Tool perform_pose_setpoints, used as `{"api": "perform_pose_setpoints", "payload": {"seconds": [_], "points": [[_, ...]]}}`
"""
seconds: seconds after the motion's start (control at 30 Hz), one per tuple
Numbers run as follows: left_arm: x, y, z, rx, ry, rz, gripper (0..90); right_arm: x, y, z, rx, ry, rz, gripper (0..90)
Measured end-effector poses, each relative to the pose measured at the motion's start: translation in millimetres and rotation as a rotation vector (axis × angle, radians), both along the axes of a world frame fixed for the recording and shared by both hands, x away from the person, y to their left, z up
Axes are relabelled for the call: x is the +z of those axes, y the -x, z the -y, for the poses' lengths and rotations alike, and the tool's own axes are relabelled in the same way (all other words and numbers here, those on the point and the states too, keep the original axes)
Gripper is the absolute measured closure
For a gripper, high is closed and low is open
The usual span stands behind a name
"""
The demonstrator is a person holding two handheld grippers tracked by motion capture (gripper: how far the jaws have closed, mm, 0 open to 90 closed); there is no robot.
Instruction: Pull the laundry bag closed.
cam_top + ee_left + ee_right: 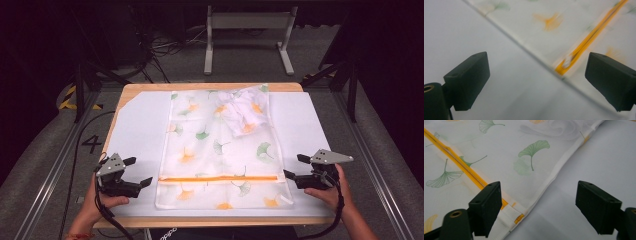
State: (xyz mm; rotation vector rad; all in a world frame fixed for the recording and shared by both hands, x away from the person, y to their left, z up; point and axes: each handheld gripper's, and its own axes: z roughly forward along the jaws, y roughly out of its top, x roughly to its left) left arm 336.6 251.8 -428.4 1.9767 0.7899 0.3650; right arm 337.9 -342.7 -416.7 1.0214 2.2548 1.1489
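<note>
A sheer white laundry bag [220, 145] printed with green and orange ginkgo leaves lies flat on the white sheet [140, 125]. An orange zipper [217, 178] runs across its near part. A crumpled white garment [245, 112] sits inside at the far right corner. My left gripper [140, 171] is open just left of the bag's edge, by the zipper's end [564, 66]. My right gripper [295, 166] is open at the bag's right edge, near the zipper's other end [517, 219]. Nothing is between either pair of jaws.
The sheet covers a wooden table [210, 87] whose rim shows at the far and near sides. A grey metal stand [247, 35] and cables [165, 47] lie on the floor beyond. Bare sheet spreads left and right [300, 125] of the bag.
</note>
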Motion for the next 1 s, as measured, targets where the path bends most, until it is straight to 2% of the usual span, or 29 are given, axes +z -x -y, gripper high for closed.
{"api": "perform_pose_setpoints", "payload": {"seconds": [0.03,0.07,0.17,0.2,0.27,0.33,0.37,0.43,0.47,0.5,0.53,0.57,0.6,0.67,0.7,0.73,0.87,0.9,0.93,1.0], "points": [[1.8,2.5,1.1,-0.007,-0.003,0.005,10.3,0.0,-0.4,-1.4,0.009,0.006,-0.003,24.6],[3.4,6.0,2.6,-0.030,-0.021,0.029,13.9,0.4,-1.0,-3.0,0.022,0.008,-0.006,27.1],[3.6,12.1,4.9,-0.046,-0.032,0.038,26.9,6.1,-2.1,-9.5,0.058,0.015,-0.008,32.8],[2.8,15.0,5.9,-0.056,-0.027,0.033,29.3,8.9,-2.6,-12.7,0.061,0.020,-0.002,32.9],[1.7,19.0,6.1,-0.074,-0.026,0.028,41.0,14.5,-3.8,-20.1,0.076,0.031,0.017,35.2],[0.7,24.1,6.6,-0.098,-0.036,0.034,46.2,20.4,-5.7,-30.1,0.098,0.050,0.027,35.7],[-0.1,26.2,7.0,-0.113,-0.041,0.031,51.9,22.1,-6.8,-35.0,0.101,0.063,0.026,36.5],[-1.7,26.7,8.0,-0.127,-0.050,0.030,55.8,25.8,-9.2,-47.7,0.131,0.065,0.022,37.7],[-1.7,26.7,8.0,-0.127,-0.050,0.030,61.5,27.3,-10.2,-54.9,0.146,0.077,0.022,38.5],[-3.5,27.5,9.8,-0.150,-0.061,0.027,65.5,28.5,-11.8,-63.1,0.166,0.095,0.019,39.2],[-3.5,27.5,9.8,-0.150,-0.061,0.027,68.0,29.7,-13.5,-71.7,0.193,0.105,0.015,39.6],[-4.5,28.5,11.3,-0.161,-0.066,0.021,68.0,29.7,-13.5,-71.7,0.193,0.105,0.015,39.6],[-5.2,29.2,13.3,-0.180,-0.084,0.021,73.4,30.8,-15.0,-80.9,0.219,0.118,0.018,40.8],[-6.6,29.1,15.8,-0.197,-0.091,0.017,81.7,33.2,-19.2,-103.7,0.276,0.150,0.013,43.1],[-7.1,29.0,16.9,-0.204,-0.091,0.006,87.6,34.7,-23.4,-122.2,0.321,0.157,0.004,47.0],[-8.1,28.9,19.3,-0.219,-0.106,0.005,87.6,34.7,-23.4,-122.2,0.321,0.157,0.004,47.0],[-14.1,29.2,30.3,-0.252,-0.168,-0.016,90.0,38.0,-31.6,-172.1,0.453,0.213,-0.016,58.6],[-16.0,27.5,32.8,-0.253,-0.157,-0.027,90.0,39.2,-34.9,-192.5,0.499,0.239,-0.017,62.3],[-16.0,27.5,32.8,-0.253,-0.157,-0.027,90.0,39.2,-34.9,-192.5,0.499,0.239,-0.017,62.3],[-17.3,26.9,35.8,-0.256,-0.167,-0.021,90.0,39.7,-38.8,-217.1,0.544,0.266,-0.028,66.0]]}}
